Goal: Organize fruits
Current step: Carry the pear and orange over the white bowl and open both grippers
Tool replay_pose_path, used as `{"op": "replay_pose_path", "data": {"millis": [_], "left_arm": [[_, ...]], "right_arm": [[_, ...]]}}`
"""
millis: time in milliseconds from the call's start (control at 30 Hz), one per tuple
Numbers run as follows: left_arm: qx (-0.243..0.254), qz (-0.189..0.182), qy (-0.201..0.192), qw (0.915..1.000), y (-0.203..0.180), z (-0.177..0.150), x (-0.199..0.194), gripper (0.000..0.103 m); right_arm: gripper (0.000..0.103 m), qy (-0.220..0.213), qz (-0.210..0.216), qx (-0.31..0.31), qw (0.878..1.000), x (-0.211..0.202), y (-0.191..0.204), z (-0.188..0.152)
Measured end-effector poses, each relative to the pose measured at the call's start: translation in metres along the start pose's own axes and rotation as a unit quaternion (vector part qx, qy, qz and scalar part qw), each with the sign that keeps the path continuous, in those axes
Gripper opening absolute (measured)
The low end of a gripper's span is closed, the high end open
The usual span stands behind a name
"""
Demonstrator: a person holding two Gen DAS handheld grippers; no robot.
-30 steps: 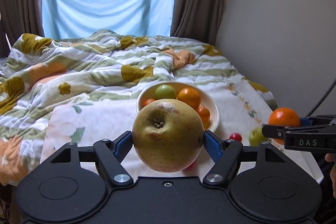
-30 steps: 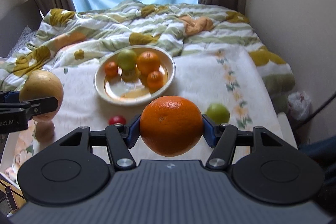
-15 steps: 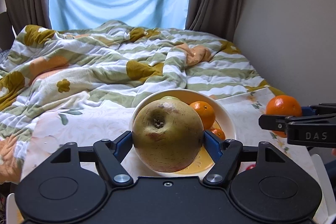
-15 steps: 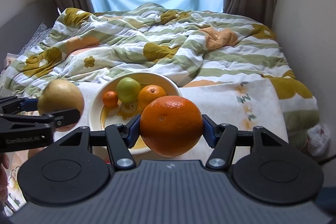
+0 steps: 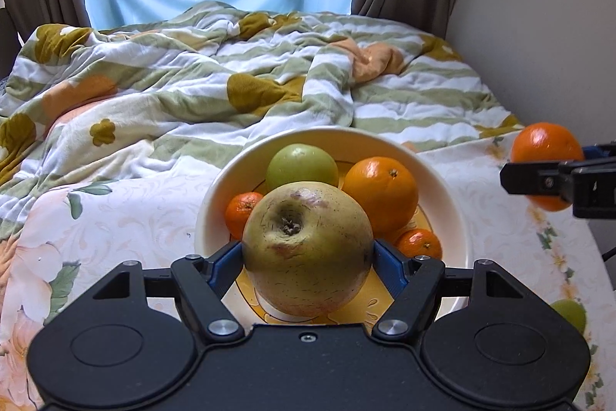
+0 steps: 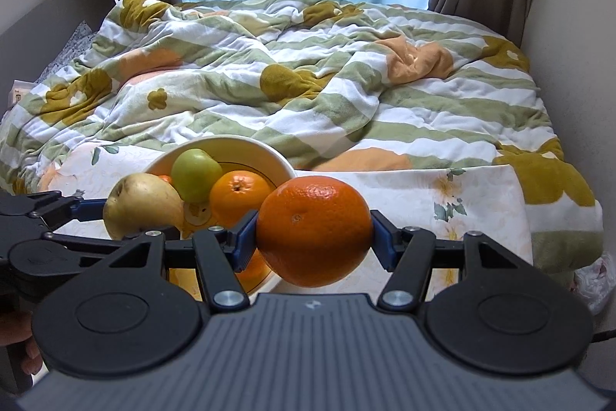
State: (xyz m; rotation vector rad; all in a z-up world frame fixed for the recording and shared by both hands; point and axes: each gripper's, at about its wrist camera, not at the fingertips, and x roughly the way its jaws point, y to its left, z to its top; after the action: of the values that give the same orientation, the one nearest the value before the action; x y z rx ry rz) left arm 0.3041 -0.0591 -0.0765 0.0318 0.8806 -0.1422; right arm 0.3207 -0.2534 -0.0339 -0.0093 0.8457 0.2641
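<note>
My left gripper (image 5: 308, 253) is shut on a large yellow-green pear (image 5: 308, 249) and holds it over the near part of a cream bowl (image 5: 215, 203). The bowl holds a green apple (image 5: 302, 162), an orange (image 5: 381, 193) and two small mandarins (image 5: 242, 210). My right gripper (image 6: 313, 234) is shut on a big orange (image 6: 313, 230), held just right of the bowl (image 6: 246, 147). In the left wrist view the right gripper (image 5: 554, 180) shows at the right edge with its orange (image 5: 544, 145). The pear (image 6: 142, 205) also shows in the right wrist view.
The bowl stands on a floral tablecloth (image 5: 127, 218) at the foot of a bed with a rumpled striped duvet (image 5: 231, 72). A loose green fruit (image 5: 569, 312) lies on the cloth at the right. A wall (image 5: 539, 6) runs close on the right.
Both grippers moved forward and lower toward the bowl with their fruits. The pear now hangs over the bowl; the orange has come beside its right rim.
</note>
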Motion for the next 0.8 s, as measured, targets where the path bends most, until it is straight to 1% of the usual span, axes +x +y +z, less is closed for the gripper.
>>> {"op": "replay_pose_path", "data": {"millis": [167, 467, 533, 567, 600, 633, 700, 800], "left_arm": [[0.013, 0.012, 0.008, 0.9998, -0.002, -0.001, 0.007, 0.077], [0.022, 0.02, 0.022, 0.9993, -0.002, -0.004, 0.014, 0.078], [0.03, 0.027, 0.022, 0.999, -0.004, -0.005, 0.012, 0.085], [0.033, 0.032, 0.015, 0.9989, -0.004, -0.005, 0.008, 0.096], [0.034, 0.032, 0.007, 0.9989, -0.003, -0.006, 0.003, 0.102], [0.032, 0.03, 0.0, 0.999, -0.002, -0.006, -0.003, 0.102], [0.025, 0.027, -0.001, 0.9993, 0.002, -0.007, -0.012, 0.102], [0.018, 0.034, -0.004, 0.9992, 0.009, -0.01, -0.026, 0.102]], "right_arm": [[0.075, 0.005, 0.004, -0.001, 1.0, 0.008, -0.005, 0.002], [0.075, 0.005, 0.006, -0.001, 1.0, 0.01, -0.006, 0.003], [0.075, 0.005, 0.006, -0.002, 1.0, 0.009, -0.006, 0.003], [0.075, 0.005, 0.005, -0.002, 1.0, 0.009, -0.006, 0.003], [0.075, 0.005, 0.006, -0.002, 1.0, 0.009, -0.006, 0.003], [0.075, 0.003, 0.006, -0.003, 1.0, 0.009, -0.006, 0.003], [0.075, 0.0, 0.007, -0.005, 1.0, 0.008, -0.001, 0.003], [0.075, -0.003, 0.014, -0.004, 1.0, 0.004, 0.006, 0.002]]}}
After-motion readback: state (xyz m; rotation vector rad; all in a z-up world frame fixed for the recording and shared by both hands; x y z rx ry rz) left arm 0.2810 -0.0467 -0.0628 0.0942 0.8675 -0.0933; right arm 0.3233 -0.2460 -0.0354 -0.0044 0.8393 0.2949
